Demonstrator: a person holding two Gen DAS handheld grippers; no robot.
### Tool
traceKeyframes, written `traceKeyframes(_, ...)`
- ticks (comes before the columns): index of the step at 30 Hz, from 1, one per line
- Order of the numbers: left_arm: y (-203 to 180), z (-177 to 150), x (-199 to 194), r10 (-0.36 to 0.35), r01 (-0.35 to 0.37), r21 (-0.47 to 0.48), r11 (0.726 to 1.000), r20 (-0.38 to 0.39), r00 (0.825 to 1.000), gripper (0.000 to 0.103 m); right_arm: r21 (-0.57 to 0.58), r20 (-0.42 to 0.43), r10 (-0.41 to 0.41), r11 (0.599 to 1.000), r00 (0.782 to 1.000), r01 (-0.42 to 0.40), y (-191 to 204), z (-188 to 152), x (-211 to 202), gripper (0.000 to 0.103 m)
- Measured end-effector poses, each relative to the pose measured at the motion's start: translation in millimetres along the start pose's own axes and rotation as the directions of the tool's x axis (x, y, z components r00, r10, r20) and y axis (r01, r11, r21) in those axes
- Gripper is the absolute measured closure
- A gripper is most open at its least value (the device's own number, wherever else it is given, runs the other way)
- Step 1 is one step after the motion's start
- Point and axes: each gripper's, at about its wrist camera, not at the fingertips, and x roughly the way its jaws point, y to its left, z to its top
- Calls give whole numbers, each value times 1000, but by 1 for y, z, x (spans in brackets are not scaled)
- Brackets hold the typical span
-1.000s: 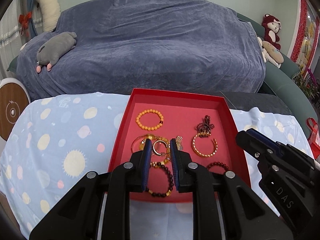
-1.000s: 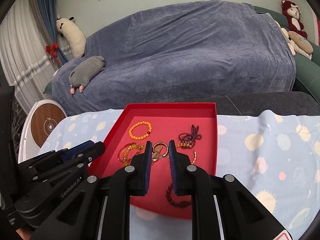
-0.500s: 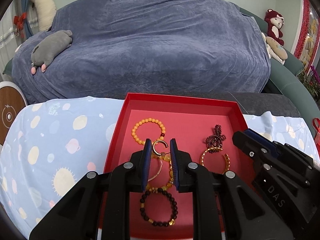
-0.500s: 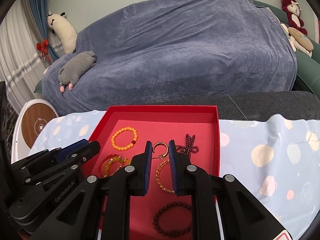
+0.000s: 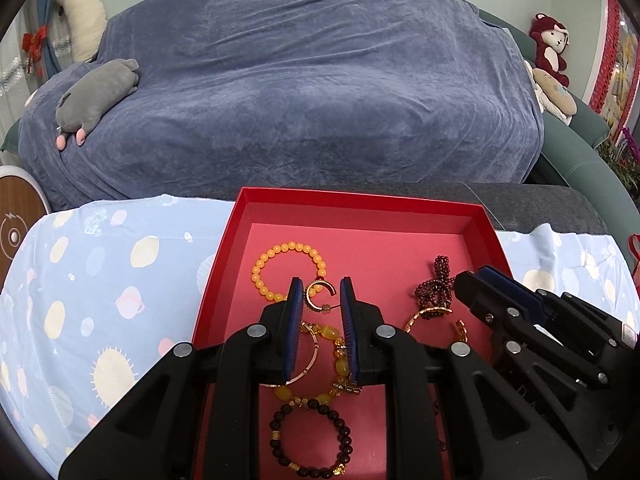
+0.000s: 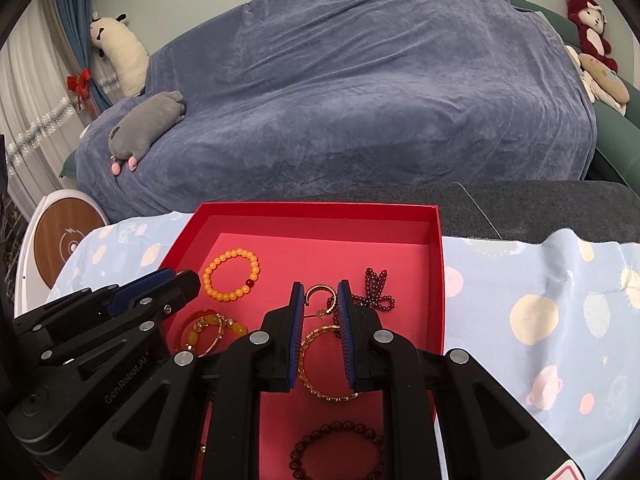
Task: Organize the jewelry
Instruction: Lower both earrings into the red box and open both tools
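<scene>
A red tray (image 5: 360,196) (image 6: 320,208) lies on the blue patterned cloth. In it are an orange bead bracelet (image 5: 264,258) (image 6: 208,276), a garnet bead cluster (image 5: 434,292) (image 6: 374,292), a gold bangle (image 5: 432,314) (image 6: 308,360), an amber bracelet (image 5: 332,332) and a dark bead bracelet (image 5: 276,436). My left gripper (image 5: 320,294) hovers over the tray's middle, shut on a gold hoop earring (image 5: 309,298). My right gripper (image 6: 319,296) is beside it on the right, shut on a second gold hoop earring (image 6: 320,288). Each gripper's arm shows in the other's view.
Behind the tray stands a sofa under a blue-grey blanket (image 5: 320,100), with a grey plush (image 5: 96,96) on its left. Light blue cloth (image 5: 100,280) (image 6: 540,300) lies on either side of the tray. A round white and wood device (image 6: 60,240) stands at far left.
Both grippers have moved forward and down over the tray, so the jewellery now lies closer beneath them. Each still holds its earring.
</scene>
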Motion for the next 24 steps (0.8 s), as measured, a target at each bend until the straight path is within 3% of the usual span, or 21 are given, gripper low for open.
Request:
traceKeyframes(18, -4, 2, 13, 6, -5, 5, 1000, -27, 1000, 84, -9, -33, -35, 999, 999, 35, 1, 1, 14, 84)
traceKeyframes(24, -4, -2, 10, 19, -19, -6, 1000, -21, 1000, 75, -15, -34, -34, 999, 999, 33, 2, 1, 13, 83)
